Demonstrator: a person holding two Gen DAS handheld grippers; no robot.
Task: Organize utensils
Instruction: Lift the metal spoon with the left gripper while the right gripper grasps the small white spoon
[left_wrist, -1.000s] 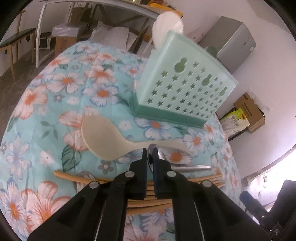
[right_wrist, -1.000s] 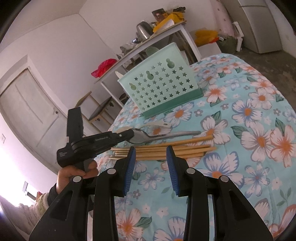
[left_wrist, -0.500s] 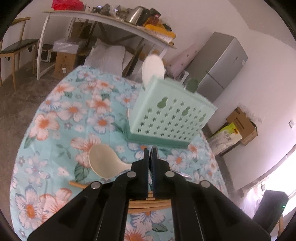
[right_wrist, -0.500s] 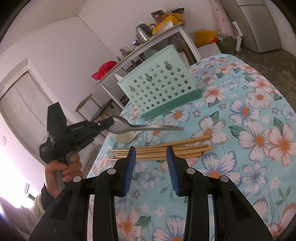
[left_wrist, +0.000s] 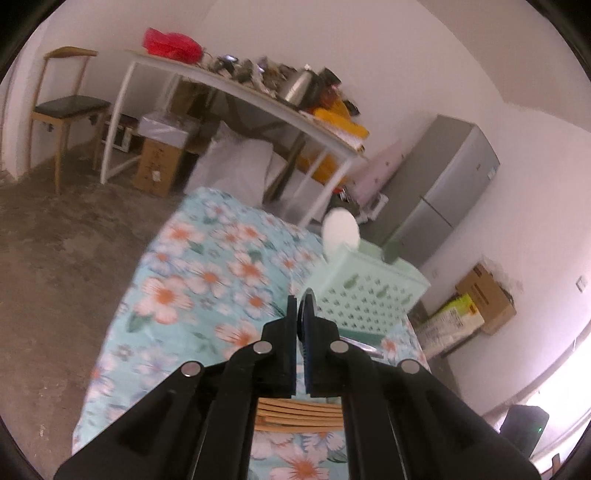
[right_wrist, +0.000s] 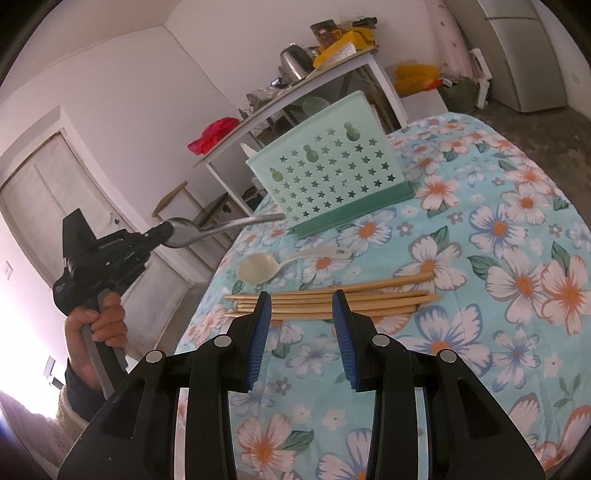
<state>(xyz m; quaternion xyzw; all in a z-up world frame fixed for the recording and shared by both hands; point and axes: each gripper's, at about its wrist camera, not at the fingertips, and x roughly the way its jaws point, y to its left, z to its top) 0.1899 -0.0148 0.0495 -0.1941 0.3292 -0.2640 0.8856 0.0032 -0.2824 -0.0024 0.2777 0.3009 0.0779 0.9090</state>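
Observation:
My left gripper (left_wrist: 301, 306) is shut on a metal spoon (right_wrist: 218, 227) by its bowl and holds it high above the table, left of the mint utensil basket (right_wrist: 328, 177). The spoon's handle points toward the basket. My right gripper (right_wrist: 301, 306) is open and empty, hovering just above several wooden chopsticks (right_wrist: 332, 299) on the floral tablecloth (right_wrist: 498, 258). A cream plastic spoon (right_wrist: 266, 267) lies between chopsticks and basket. The basket (left_wrist: 365, 291) holds a white spoon (left_wrist: 340, 232) upright.
The round table's edge (right_wrist: 207, 295) drops off at the left. Behind stand a white shelf table (left_wrist: 240, 88) with clutter, a grey fridge (left_wrist: 439, 199), a wooden chair (left_wrist: 62, 110) and cardboard boxes (left_wrist: 484, 295).
My left gripper has lifted the metal spoon off the table and risen up and to the left. The right gripper has stayed open over the chopsticks.

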